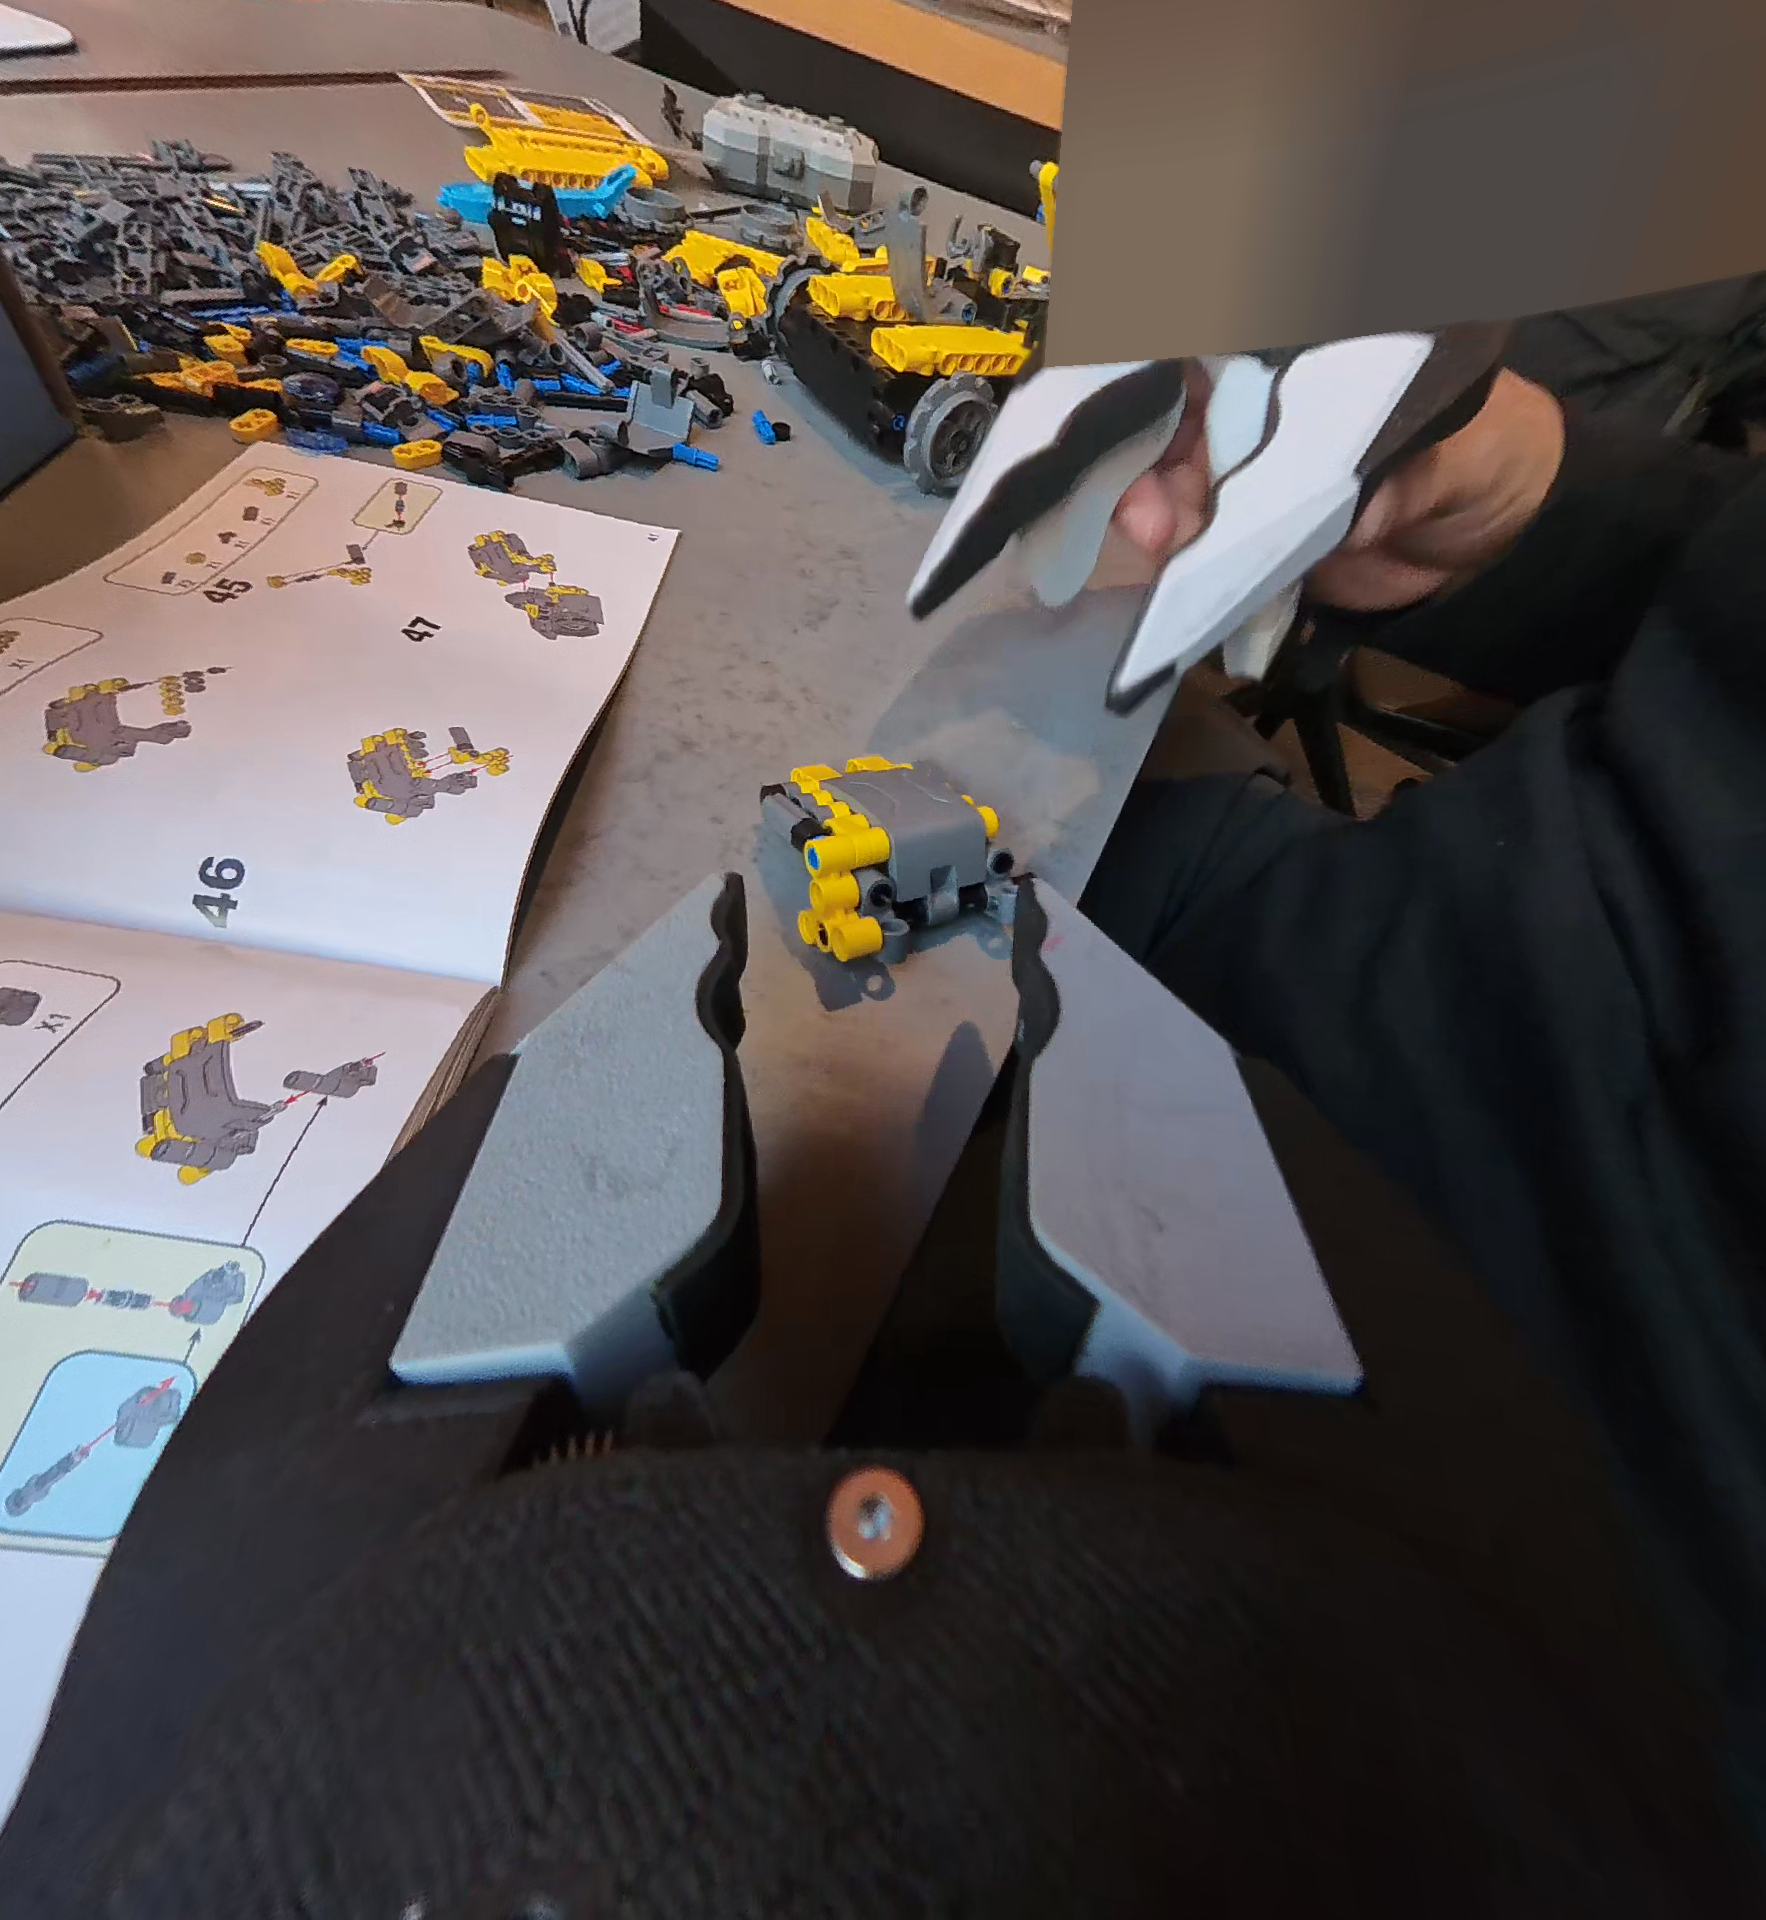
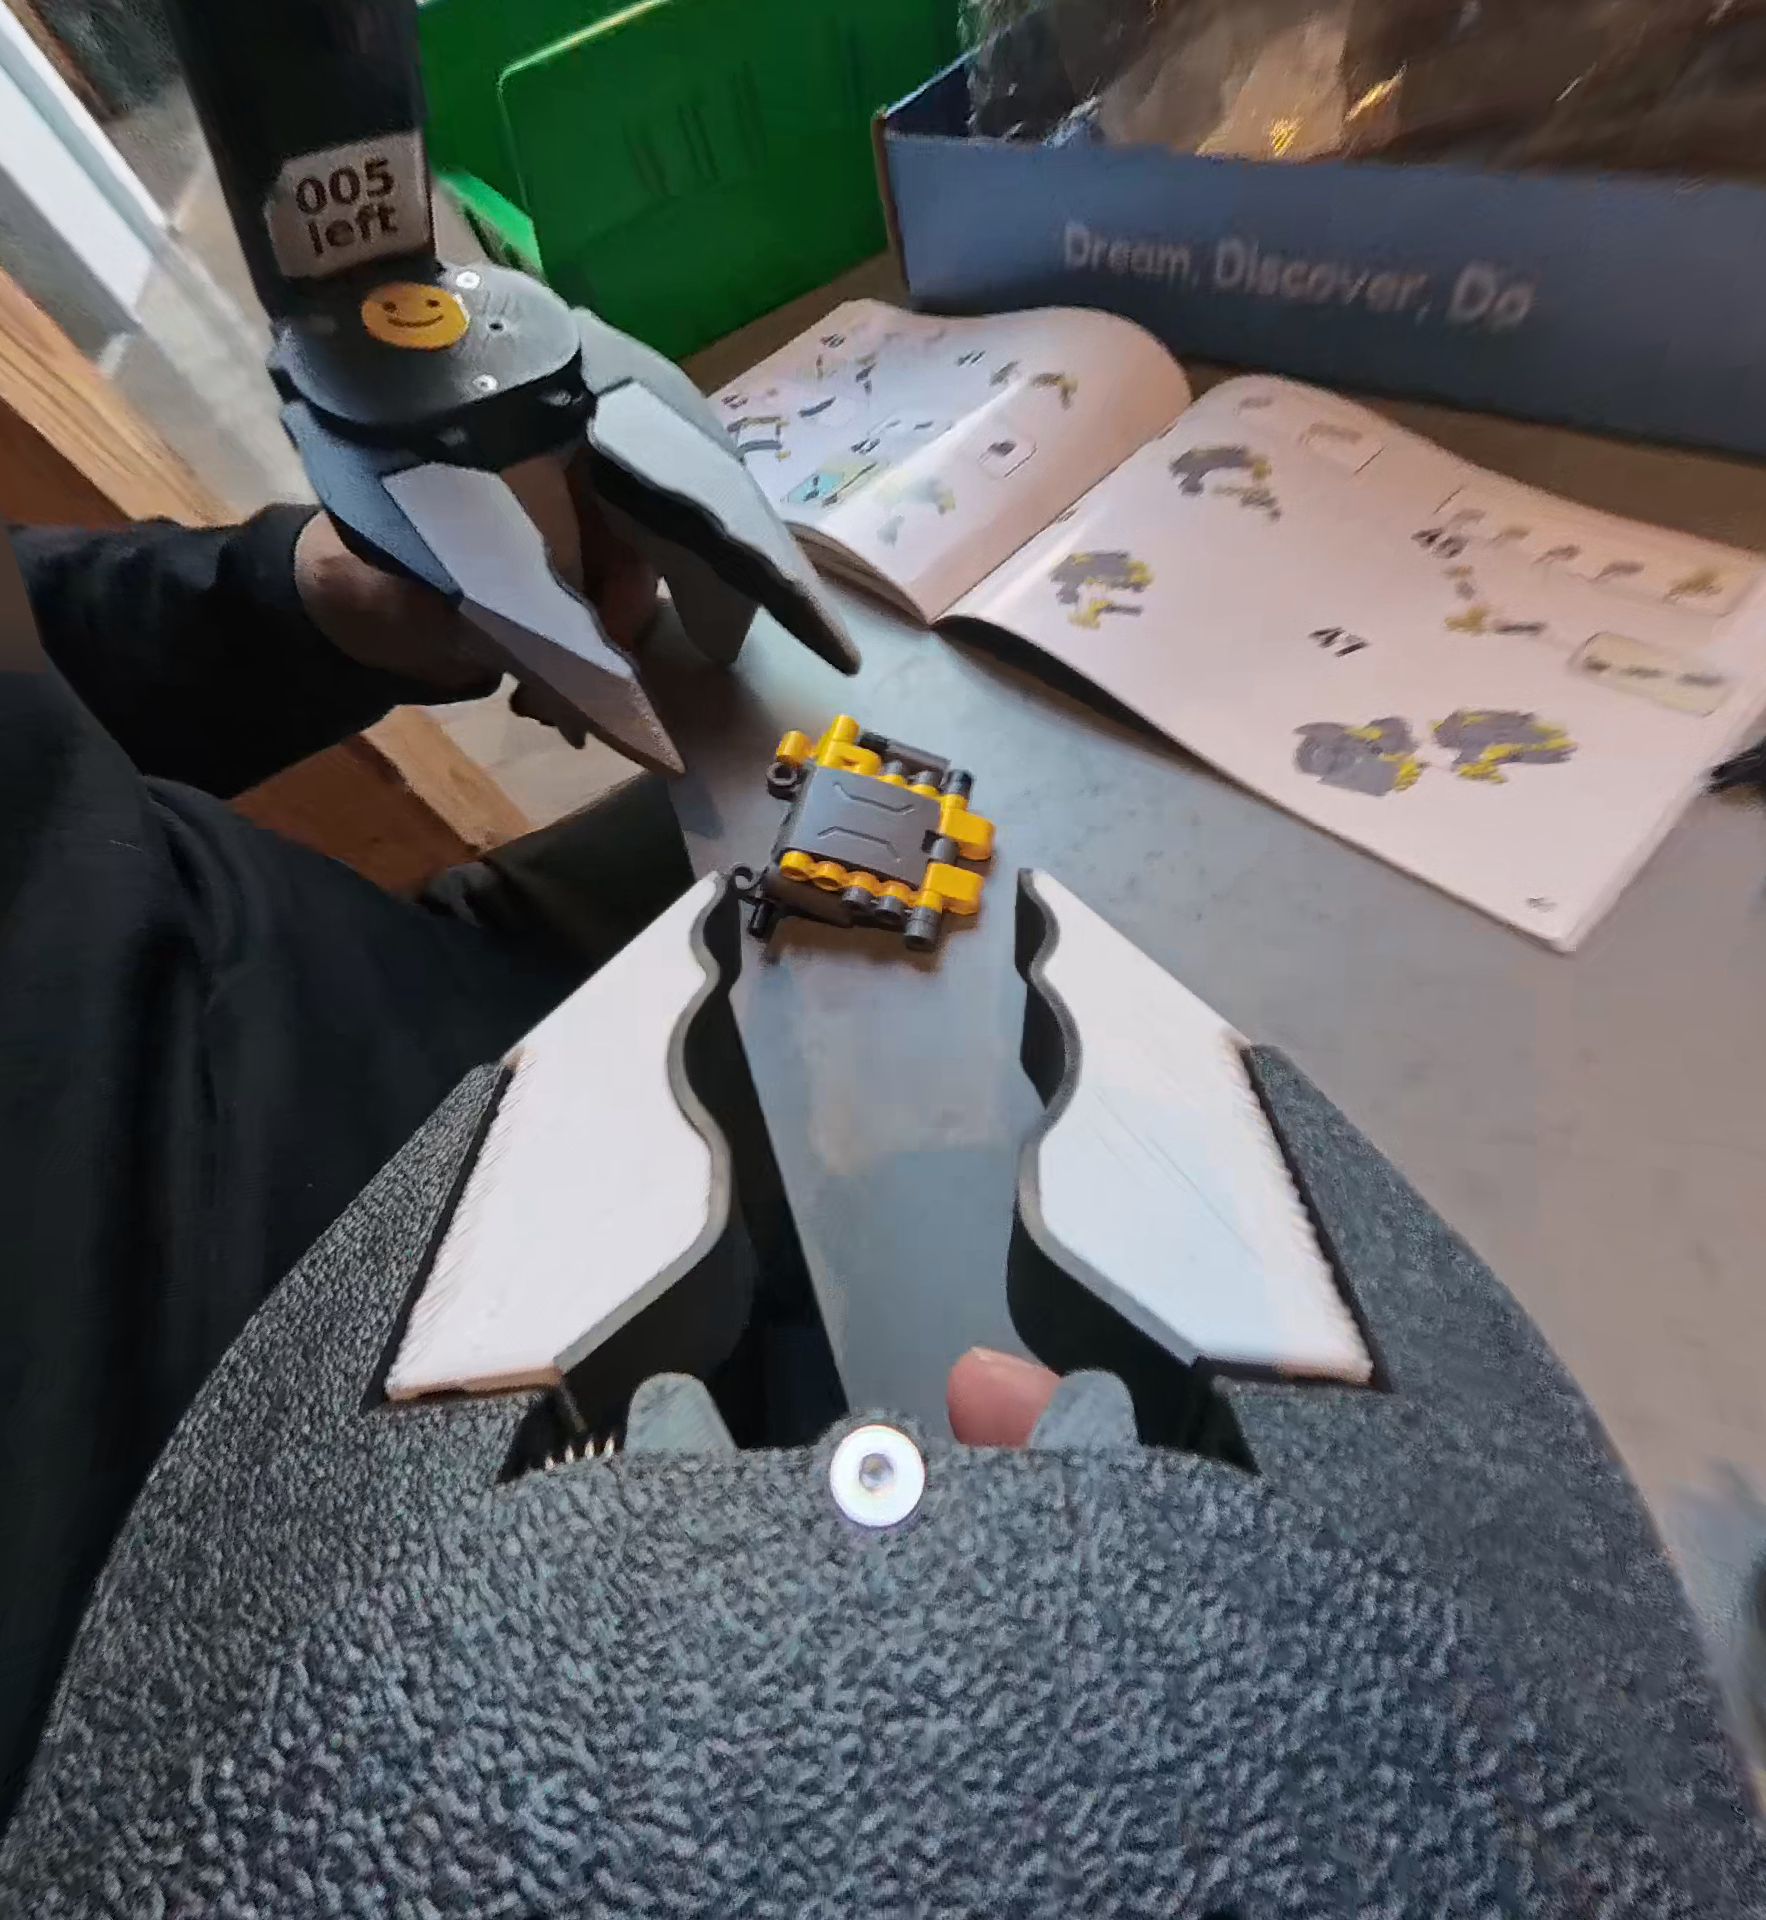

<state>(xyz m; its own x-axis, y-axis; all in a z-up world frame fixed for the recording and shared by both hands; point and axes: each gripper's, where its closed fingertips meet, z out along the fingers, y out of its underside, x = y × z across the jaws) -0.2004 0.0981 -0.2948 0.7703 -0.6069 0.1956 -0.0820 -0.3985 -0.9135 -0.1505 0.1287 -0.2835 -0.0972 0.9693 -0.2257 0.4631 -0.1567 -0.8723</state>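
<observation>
A small yellow and grey brick assembly [image 1: 884,857] lies on the grey table near its front edge. My left gripper [image 1: 879,904] is open, its fingertips on either side of the assembly's near end, holding nothing. The assembly also shows in the right wrist view [image 2: 879,836], just ahead of my right gripper [image 2: 874,894], which is open and empty. The right gripper shows in the left wrist view [image 1: 1024,655], raised above the table beyond the assembly. The left gripper shows in the right wrist view [image 2: 765,717], just left of the assembly.
An open instruction booklet [image 1: 266,727] lies left of the assembly. Behind it is a pile of loose bricks [image 1: 339,312] and a partly built yellow and black vehicle [image 1: 910,343]. A blue box [image 2: 1378,270] and green bins [image 2: 692,156] stand beyond. A person's dark sleeve [image 1: 1481,935] is at the table edge.
</observation>
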